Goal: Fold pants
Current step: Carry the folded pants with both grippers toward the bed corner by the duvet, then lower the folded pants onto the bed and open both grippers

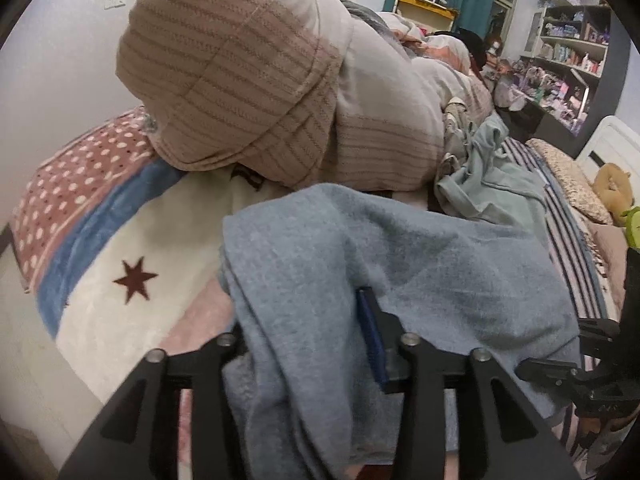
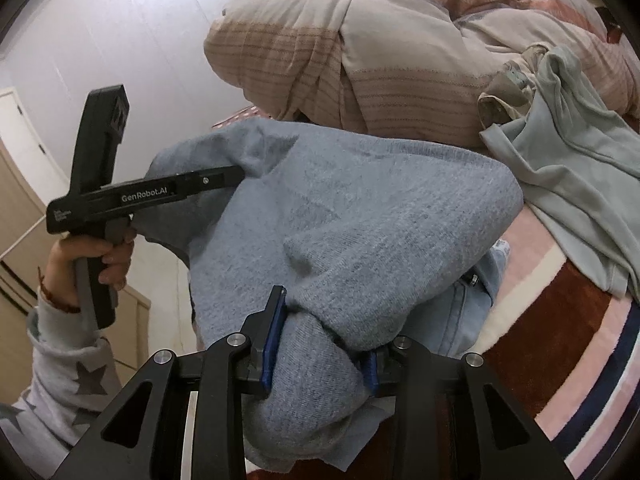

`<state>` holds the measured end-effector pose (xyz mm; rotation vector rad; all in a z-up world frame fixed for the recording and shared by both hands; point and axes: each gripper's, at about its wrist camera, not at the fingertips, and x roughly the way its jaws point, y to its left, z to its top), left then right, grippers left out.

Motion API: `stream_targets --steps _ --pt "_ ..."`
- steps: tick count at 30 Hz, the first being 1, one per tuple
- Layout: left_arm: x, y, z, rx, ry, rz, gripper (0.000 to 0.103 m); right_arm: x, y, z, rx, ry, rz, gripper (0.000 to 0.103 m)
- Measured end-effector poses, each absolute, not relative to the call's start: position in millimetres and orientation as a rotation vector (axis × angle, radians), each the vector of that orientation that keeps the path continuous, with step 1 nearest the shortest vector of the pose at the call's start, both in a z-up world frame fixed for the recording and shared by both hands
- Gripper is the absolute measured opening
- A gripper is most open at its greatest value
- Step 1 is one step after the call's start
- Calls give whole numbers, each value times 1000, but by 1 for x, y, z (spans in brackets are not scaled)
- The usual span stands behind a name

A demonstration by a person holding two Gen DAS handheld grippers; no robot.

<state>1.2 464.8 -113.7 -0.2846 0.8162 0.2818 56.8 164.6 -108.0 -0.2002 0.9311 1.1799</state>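
The grey-blue pants (image 1: 384,264) are bunched and lifted over the bed, filling the middle of both views (image 2: 360,216). My left gripper (image 1: 308,344) is shut on a thick fold of the pants; its left finger is hidden by cloth. It also shows from the side in the right wrist view (image 2: 236,172), clamped on the pants' far corner. My right gripper (image 2: 320,344) is shut on a rolled bunch of the pants between its blue pads (image 2: 272,344). It shows at the right edge of the left wrist view (image 1: 576,364).
A big rolled beige striped quilt (image 1: 240,80) lies behind the pants. A pale green garment (image 2: 568,184) lies crumpled at the right. The bed has a star-patterned blanket (image 1: 136,280) and striped sheet (image 2: 568,344). Shelves (image 1: 568,60) stand far right; wall and cabinet (image 2: 16,208) at left.
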Motion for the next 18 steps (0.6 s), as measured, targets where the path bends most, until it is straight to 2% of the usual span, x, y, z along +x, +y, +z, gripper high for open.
stream_targets --steps 1,3,4,5,9,15,18 --pt "0 464 -112 -277 816 298 47 56 165 -108 -205 931 1179 34" --pt "-3 463 -108 -266 809 322 67 56 165 -109 -214 933 1173 43" --pt "-6 462 -105 -260 802 335 69 55 163 -109 -215 933 1167 53" --pt "-8 461 -103 -254 799 343 72 54 162 -109 -217 934 1162 59" --pt "-20 450 -90 -229 780 370 78 45 154 -103 -243 908 1147 66" --pt "-41 423 -72 -199 749 392 80 33 134 -90 -232 894 1136 75" --pt "-53 403 -64 -184 730 403 89 24 122 -86 -231 882 1131 80"
